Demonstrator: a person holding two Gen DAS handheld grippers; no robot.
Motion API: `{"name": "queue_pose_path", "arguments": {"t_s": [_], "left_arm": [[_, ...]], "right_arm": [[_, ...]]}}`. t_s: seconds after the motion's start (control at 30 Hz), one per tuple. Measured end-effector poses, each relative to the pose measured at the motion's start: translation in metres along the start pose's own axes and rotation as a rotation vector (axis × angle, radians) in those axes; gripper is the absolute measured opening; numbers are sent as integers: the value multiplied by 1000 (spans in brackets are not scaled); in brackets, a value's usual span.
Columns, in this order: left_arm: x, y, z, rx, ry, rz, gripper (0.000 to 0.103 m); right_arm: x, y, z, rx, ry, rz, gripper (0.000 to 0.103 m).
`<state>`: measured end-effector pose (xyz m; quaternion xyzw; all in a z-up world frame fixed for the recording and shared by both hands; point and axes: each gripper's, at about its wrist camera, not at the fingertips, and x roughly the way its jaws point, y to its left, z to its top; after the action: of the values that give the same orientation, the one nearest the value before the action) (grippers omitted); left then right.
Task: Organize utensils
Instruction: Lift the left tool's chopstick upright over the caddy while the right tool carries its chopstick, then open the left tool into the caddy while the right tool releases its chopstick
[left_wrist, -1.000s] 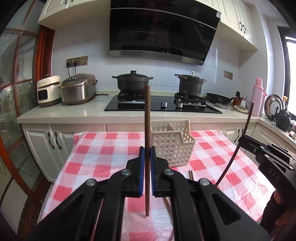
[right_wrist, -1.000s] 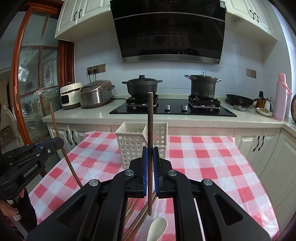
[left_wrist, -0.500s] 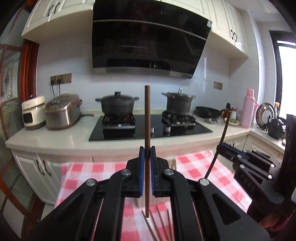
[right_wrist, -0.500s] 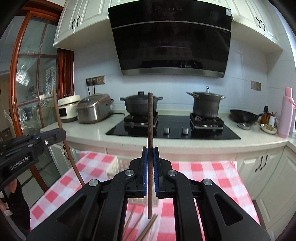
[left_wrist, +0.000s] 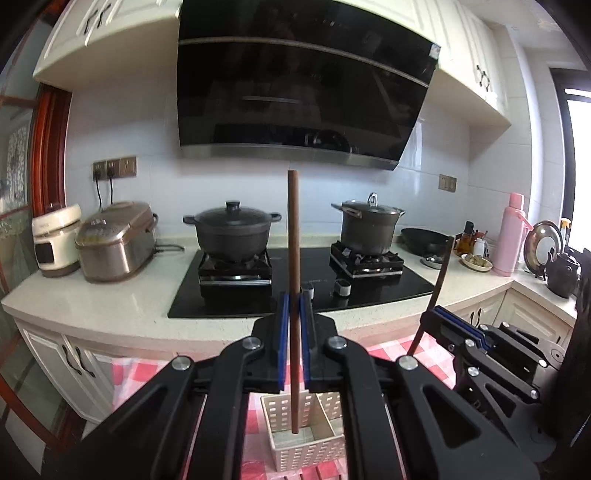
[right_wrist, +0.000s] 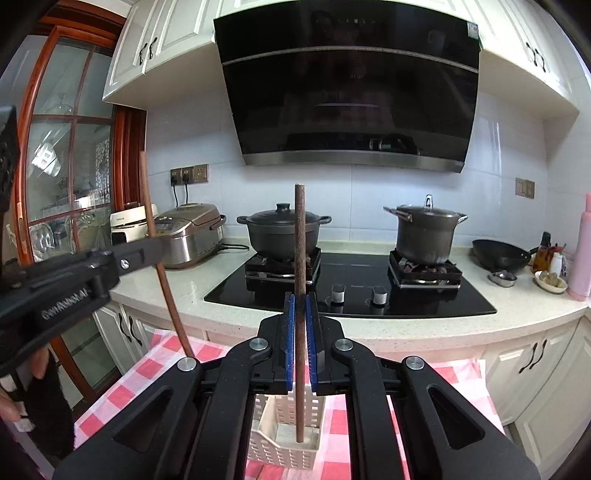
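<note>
left gripper (left_wrist: 293, 343): pads pinching left chopstick (left_wrist: 294, 258) upright, near mid-length
right gripper (right_wrist: 302, 341): pads clamped on right chopstick (right_wrist: 300, 258), same way
chopsticks: both tips hang over basket (right_wrist: 284, 441), probably not touching it yet, view is steep
handling: light, stiff, thin, smooth wood; likely pivots or slips in pads
grip point: mid-shaft, 2 pads square on
basket: light plastic, may tip

Two black grippers with blue pads, left gripper (left_wrist: 293, 332) and right gripper (right_wrist: 300, 332), each clamp a dark brown wooden chopstick (left_wrist: 294, 258) (right_wrist: 300, 258). Below sits a cream perforated plastic basket (left_wrist: 295, 452) on a red-and-white checked tablecloth (right_wrist: 122, 391). Far off, a speckled off-white stone tabletop (left_wrist: 110, 299) carries a glossy black hob (right_wrist: 354, 291), dark grey pots (left_wrist: 232, 229) and a pink flask (left_wrist: 511, 236).
</note>
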<state>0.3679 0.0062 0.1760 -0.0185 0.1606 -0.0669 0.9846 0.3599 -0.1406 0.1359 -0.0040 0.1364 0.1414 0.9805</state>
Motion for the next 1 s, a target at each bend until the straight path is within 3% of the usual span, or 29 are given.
{"name": "queue_pose_path", "arguments": {"t_s": [0.2, 0.4, 0.57, 0.63, 0.7, 0.77, 0.8, 1.0], "left_arm": [[47, 9, -32, -34, 104, -33, 6], [73, 17, -72, -40, 220, -66, 6], [92, 25, -94, -59, 273, -32, 8], [94, 28, -96, -68, 276, -23, 21], [91, 31, -95, -59, 253, -3, 40], [86, 31, -92, -48, 233, 14, 43], [84, 32, -91, -46, 227, 19, 45], [54, 43, -94, -80, 166, 84, 70]], "right_arm": [[31, -3, -25, 26, 77, 38, 9], [54, -5, -50, 60, 209, 77, 9], [79, -8, -65, 73, 272, 56, 9], [85, -9, -70, 75, 284, 47, 11], [89, -13, -71, 84, 288, 36, 17], [88, -17, -71, 98, 282, 36, 43], [85, -19, -71, 107, 269, 37, 48], [63, -29, -72, 122, 246, 12, 48]]}}
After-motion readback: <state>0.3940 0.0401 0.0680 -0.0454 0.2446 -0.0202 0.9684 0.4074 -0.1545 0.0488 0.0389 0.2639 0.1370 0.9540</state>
